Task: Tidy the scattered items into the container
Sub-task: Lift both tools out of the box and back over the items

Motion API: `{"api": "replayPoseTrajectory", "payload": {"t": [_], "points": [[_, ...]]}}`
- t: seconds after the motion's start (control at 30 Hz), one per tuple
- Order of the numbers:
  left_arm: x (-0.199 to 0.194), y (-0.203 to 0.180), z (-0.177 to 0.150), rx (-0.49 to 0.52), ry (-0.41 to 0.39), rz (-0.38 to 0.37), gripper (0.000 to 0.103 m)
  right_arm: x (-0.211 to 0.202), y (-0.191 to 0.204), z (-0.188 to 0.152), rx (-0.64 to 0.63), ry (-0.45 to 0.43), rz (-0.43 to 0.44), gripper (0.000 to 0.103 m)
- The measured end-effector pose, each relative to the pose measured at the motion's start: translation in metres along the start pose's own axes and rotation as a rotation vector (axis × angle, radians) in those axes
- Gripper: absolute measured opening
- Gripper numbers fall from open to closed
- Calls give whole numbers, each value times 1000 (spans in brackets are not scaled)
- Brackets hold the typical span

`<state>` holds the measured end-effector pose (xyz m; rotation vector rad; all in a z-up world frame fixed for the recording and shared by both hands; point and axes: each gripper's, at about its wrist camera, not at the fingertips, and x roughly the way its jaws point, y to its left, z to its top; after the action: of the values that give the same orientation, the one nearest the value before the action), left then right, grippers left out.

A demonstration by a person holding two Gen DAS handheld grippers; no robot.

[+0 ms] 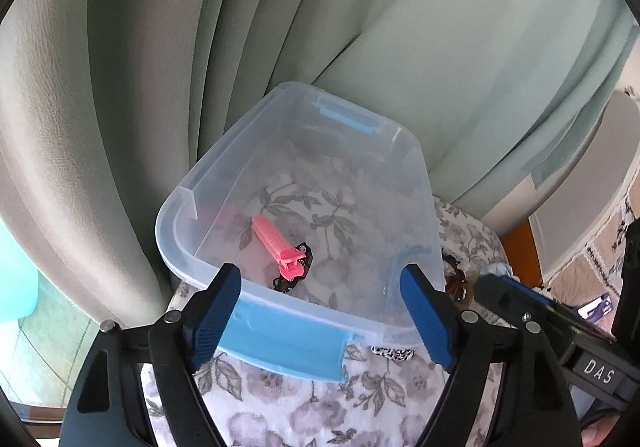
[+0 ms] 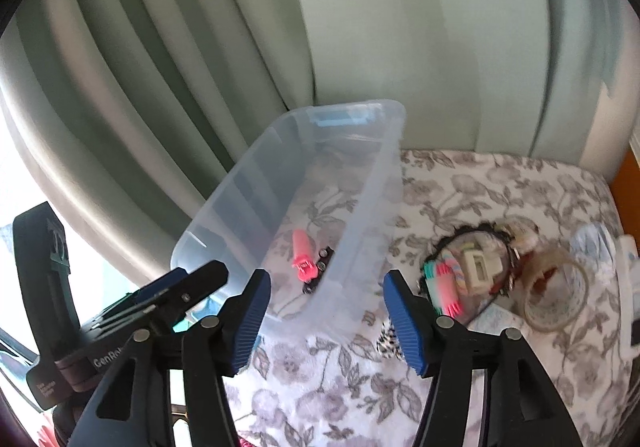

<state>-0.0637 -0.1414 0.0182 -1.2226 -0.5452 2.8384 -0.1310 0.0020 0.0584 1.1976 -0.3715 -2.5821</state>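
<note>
A clear plastic bin (image 1: 176,215) with blue latches stands on a floral cloth. On its floor lies a pink hair clip (image 1: 276,243) across a small black piece (image 1: 298,279). My left gripper (image 1: 320,271) hangs open over the bin's near rim, nothing between its blue pads. In the right wrist view the bin (image 2: 224,187) is at centre left with the pink clip (image 2: 304,255) inside. My right gripper (image 2: 326,279) is open and empty above the bin's near right corner. A pile of scattered items (image 2: 472,271) lies to the right of it.
The pile holds pink and teal clips (image 2: 440,283), a cream clip (image 2: 480,267), a black scalloped band (image 2: 486,227) and a clear tape roll (image 2: 556,287). A black-and-white patterned piece (image 1: 392,353) lies by the bin's near corner. Green curtains (image 1: 240,47) hang close behind.
</note>
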Motion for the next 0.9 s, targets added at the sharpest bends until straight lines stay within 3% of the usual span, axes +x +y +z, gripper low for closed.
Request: {"api": "replayPoseTrajectory", "payload": {"t": [0.53,0.9], "points": [[-17,-58,-28,110,-37,-43,94,-42,-48,-43,103,-53,-4,81],[-15,-111,-52,238,-7,-60,95,-78,-93,-65,188,-116,-29,93]]}}
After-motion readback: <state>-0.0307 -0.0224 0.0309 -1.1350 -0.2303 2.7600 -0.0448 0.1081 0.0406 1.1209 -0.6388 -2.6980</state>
